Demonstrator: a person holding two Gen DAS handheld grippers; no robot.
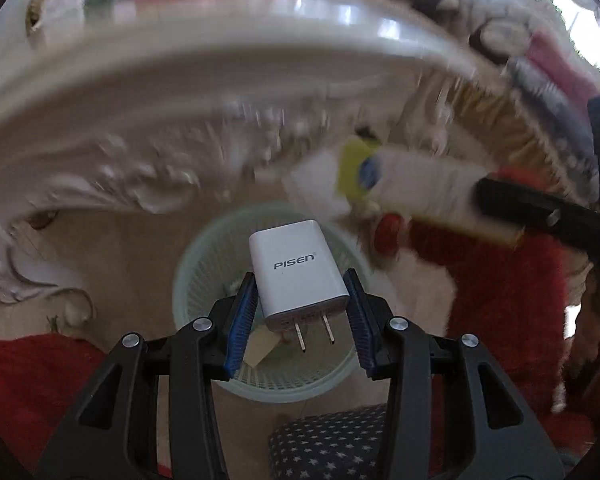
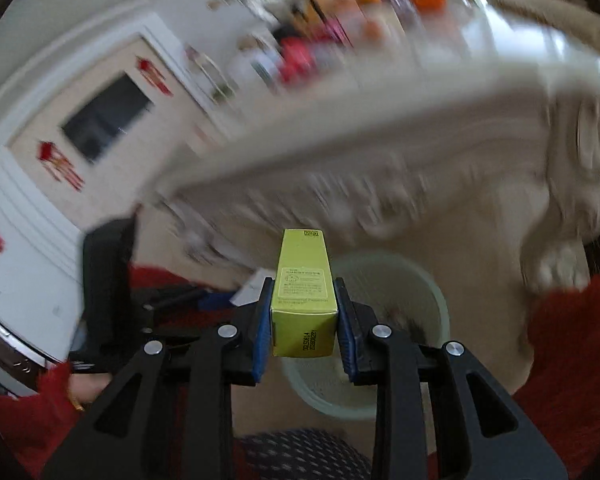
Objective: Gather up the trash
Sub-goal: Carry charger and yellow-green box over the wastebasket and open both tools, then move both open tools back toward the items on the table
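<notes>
A beige floor (image 1: 140,264) fills the lower background of both wrist views. Above it runs the carved white edge of an ornate table (image 1: 148,92), blurred by motion; the same table (image 2: 380,128) crosses the right wrist view, with colourful items on its top too blurred to identify.

The landmark is a pale green mesh wastebasket (image 1: 204,280) standing on the floor below the table edge. It contains a tan scrap of paper (image 1: 262,350). In the right wrist view the wastebasket (image 2: 432,308) sits behind and just right of the held box.

The left claw (image 1: 300,320) is positioned directly above the wastebasket opening. Its blue pads (image 1: 244,320) are clamped on a white charger (image 1: 296,268) marked PISEN, with its two prongs pointing toward the camera.

The right claw (image 2: 302,320) is clamped on an upright yellow-green box (image 2: 303,296), held over the near left rim of the wastebasket. From the left wrist view this box (image 1: 356,168) appears up and to the right of the wastebasket, strongly blurred.

A dark star-patterned fabric (image 1: 328,440) lies at the near side of the wastebasket, and red fabric (image 1: 500,300) lies to its right.
</notes>
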